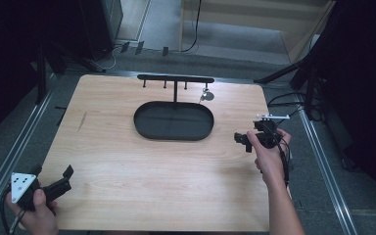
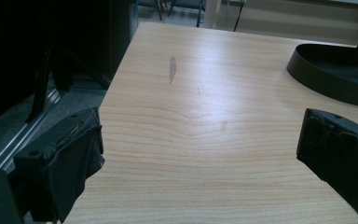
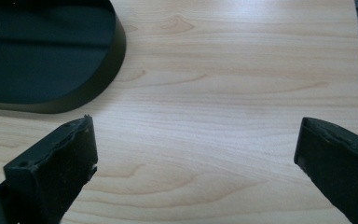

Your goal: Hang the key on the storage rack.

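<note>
While both tongs gape empty, right tongs (image 1: 242, 139) hover beside the tray (image 1: 174, 135).

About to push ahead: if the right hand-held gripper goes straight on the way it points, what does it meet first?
Probably bare table; the right hand-held gripper stands open and empty, with the black tray off to one side of its line.

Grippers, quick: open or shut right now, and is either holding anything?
Left gripper: open, nothing between its fingers, just bare table.
Right gripper: open, holding nothing, close beside the black tray.
</note>
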